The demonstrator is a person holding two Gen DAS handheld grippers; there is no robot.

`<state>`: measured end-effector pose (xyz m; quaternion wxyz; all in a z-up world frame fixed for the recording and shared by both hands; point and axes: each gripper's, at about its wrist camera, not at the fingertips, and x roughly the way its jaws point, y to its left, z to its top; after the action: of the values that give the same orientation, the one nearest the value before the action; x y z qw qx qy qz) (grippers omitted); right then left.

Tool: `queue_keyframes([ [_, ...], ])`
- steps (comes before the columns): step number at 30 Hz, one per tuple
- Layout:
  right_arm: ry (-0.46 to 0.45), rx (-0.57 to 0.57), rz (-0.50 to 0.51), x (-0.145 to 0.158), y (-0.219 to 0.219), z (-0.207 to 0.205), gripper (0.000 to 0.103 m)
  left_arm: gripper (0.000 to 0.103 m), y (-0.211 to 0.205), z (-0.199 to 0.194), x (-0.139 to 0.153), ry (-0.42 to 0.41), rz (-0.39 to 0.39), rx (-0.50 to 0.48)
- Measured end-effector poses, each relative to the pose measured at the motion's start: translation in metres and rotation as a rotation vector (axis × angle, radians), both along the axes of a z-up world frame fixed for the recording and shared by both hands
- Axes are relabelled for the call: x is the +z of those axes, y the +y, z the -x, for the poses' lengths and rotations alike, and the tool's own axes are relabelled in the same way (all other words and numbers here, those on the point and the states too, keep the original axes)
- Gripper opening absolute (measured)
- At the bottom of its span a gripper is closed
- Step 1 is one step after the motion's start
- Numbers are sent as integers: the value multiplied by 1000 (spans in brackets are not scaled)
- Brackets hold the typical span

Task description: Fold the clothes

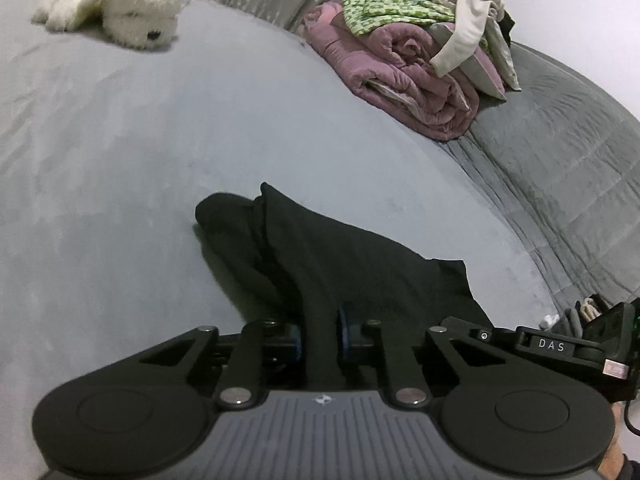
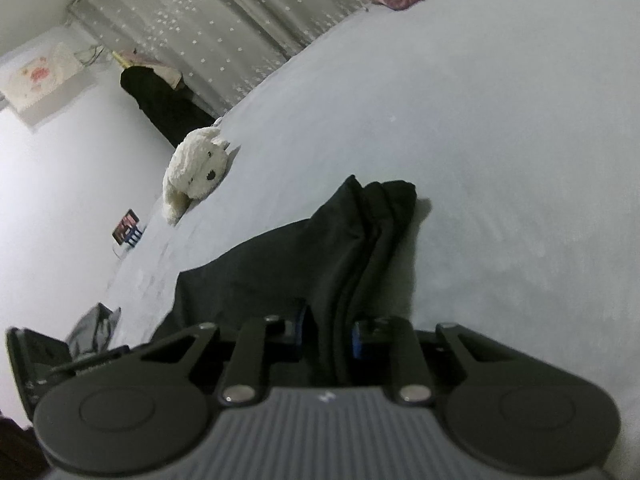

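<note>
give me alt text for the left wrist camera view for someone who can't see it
The left tongs are shut on a black garment lying on a grey bed. Farther back are a white plush toy and a pile of unfolded clothes.
</note>
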<state>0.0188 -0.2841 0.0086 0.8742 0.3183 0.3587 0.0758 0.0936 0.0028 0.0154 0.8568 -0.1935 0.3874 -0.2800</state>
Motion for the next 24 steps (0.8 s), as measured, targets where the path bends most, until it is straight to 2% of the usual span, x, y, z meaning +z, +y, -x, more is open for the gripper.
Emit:
queue_keyframes([
  [6,-24,17,82,12,8,3,14,10,5,6,8,-26,15,11],
  [11,-52,25,98,21,9,6,13,10,3,6,8,-22,3,15],
  [16,-12,22,66,13,4,2,14,11,6,-1,1,35,46,13],
  [19,11,9,31,9,-2,0,19,20,9,-6,-6,79,72,17],
  [24,30,-5,-13,1,-7,-1,21,24,10,-10,-14,106,107,18],
])
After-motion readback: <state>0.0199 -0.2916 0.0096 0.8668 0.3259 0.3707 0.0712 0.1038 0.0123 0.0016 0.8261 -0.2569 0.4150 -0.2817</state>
